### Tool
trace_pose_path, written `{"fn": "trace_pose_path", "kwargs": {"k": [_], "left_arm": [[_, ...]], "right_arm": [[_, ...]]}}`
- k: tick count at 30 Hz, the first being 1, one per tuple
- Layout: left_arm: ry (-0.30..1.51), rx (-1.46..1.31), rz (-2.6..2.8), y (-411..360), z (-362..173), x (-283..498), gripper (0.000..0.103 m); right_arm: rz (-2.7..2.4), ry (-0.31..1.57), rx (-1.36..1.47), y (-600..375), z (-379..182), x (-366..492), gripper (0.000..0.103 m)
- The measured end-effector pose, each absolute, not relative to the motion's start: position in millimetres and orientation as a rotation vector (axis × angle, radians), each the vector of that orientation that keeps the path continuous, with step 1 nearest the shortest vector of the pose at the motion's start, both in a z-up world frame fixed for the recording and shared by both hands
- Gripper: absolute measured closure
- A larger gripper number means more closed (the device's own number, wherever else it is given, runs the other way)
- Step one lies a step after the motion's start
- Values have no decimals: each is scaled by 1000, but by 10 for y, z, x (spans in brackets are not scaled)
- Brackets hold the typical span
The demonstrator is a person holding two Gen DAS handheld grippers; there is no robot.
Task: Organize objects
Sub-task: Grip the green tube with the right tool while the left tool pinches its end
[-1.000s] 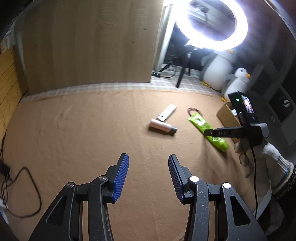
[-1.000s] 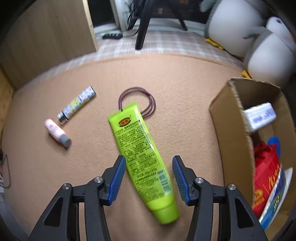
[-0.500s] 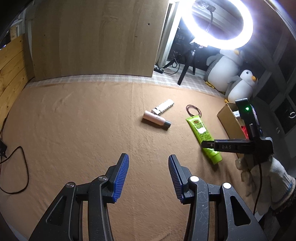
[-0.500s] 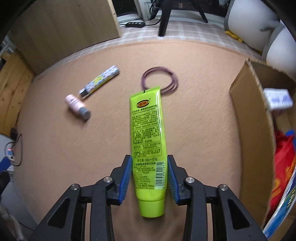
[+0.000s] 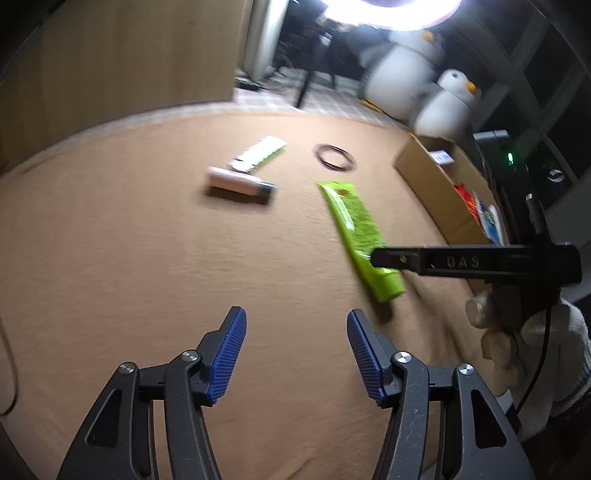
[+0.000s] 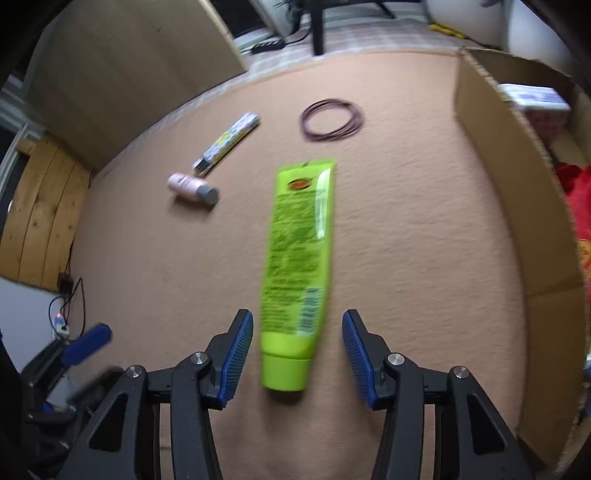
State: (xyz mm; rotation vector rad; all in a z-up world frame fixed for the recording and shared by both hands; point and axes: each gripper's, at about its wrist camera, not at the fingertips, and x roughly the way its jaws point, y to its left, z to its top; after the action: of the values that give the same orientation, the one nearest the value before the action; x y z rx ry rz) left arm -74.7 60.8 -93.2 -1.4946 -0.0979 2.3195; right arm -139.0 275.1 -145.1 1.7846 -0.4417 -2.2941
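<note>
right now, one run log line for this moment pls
left gripper: open, empty, jaws just opening | right gripper: open, jaws just opening, astride green tube | tube: on mat | cardboard box: right of tube

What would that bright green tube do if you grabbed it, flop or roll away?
The green tube lies flat with a crimped, flattened far end, so it probably won't roll. It looks like soft plastic, so it may dent under a squeeze and sag somewhat if lifted by its cap end. Its glossy skin could be slightly slippery.

Floor covering: tan carpet (image 5: 147, 240), bordered at the far edge by a pale checked floor (image 6: 369, 33). A large wooden panel (image 5: 122, 62) stands behind it. A lit ring light (image 5: 391, 14) on a dark stand (image 5: 306, 85) provides illumination. Wooden planking (image 6: 40, 206) lines one side.
</note>
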Motion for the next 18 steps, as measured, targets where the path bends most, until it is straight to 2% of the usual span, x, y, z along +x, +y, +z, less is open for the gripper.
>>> {"fn": "trace_pose_path", "kwargs": {"k": [5, 18], "left_arm": [[-87, -1504, 2213, 977, -1070, -906, 33], [-144, -1570, 2126, 1377, -1337, -1176, 35]], "right_arm": [[-2284, -486, 1798, 2831, -1492, -1469, 56], [-2198, -423, 1813, 2717, -1554, -1565, 56]]}}
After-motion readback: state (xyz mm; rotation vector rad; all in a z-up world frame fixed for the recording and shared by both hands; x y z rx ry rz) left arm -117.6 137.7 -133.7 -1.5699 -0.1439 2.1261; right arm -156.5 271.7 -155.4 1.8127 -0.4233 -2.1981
